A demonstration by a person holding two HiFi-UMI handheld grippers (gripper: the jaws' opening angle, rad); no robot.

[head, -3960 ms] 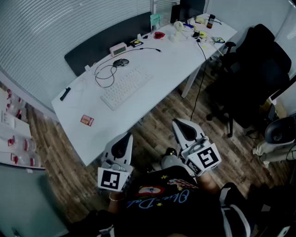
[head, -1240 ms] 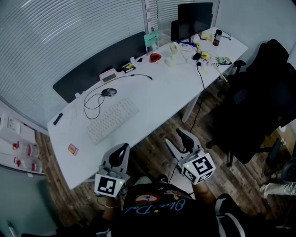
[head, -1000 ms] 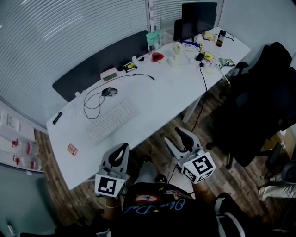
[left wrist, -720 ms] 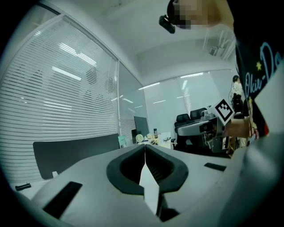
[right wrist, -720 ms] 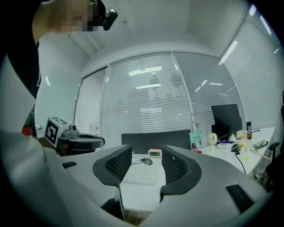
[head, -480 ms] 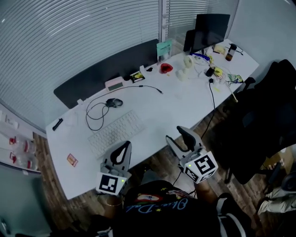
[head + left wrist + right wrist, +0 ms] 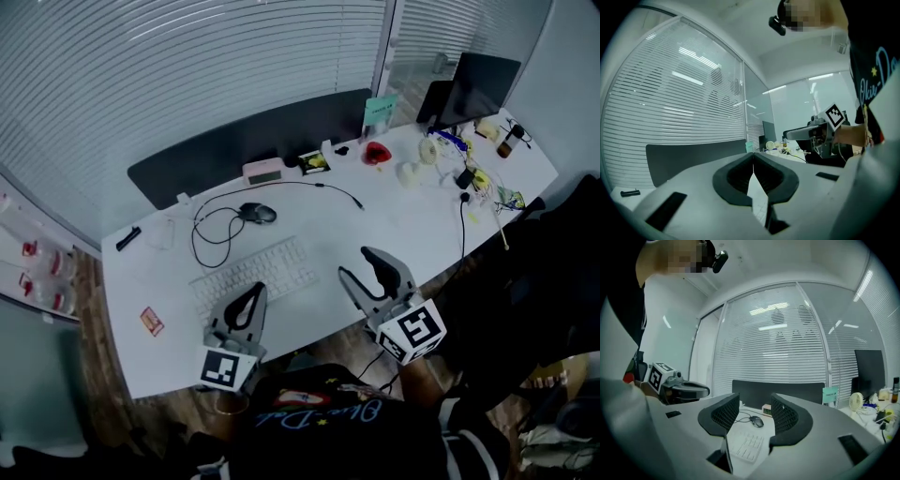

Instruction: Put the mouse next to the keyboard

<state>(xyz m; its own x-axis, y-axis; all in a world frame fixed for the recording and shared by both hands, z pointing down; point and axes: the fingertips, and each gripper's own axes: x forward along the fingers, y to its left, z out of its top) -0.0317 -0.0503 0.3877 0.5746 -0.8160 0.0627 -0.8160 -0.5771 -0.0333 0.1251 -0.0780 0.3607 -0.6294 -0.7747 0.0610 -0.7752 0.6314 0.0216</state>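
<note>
A dark wired mouse point(image 7: 259, 213) point(image 7: 757, 422) lies on the white desk point(image 7: 328, 225), its cable looped to the left. The white keyboard point(image 7: 253, 277) point(image 7: 747, 444) sits in front of it, a short gap between them. My left gripper point(image 7: 253, 291) point(image 7: 753, 155) hovers over the desk's near edge just in front of the keyboard, its tips touching, nothing held. Right of the keyboard, my right gripper point(image 7: 362, 264) point(image 7: 754, 402) is open and empty above the desk, and the mouse shows between its fingers, well ahead.
A dark partition panel point(image 7: 253, 141) backs the desk. A small pink clock point(image 7: 262, 172), a red card point(image 7: 151, 321) and a black marker point(image 7: 128, 238) lie on it. A monitor point(image 7: 480, 86), a fan point(image 7: 428, 150) and cabled clutter crowd the far right end.
The whole view has closed in on the desk. Both grippers have moved forward from above the floor to over the desk's near edge, with their jaws unchanged.
</note>
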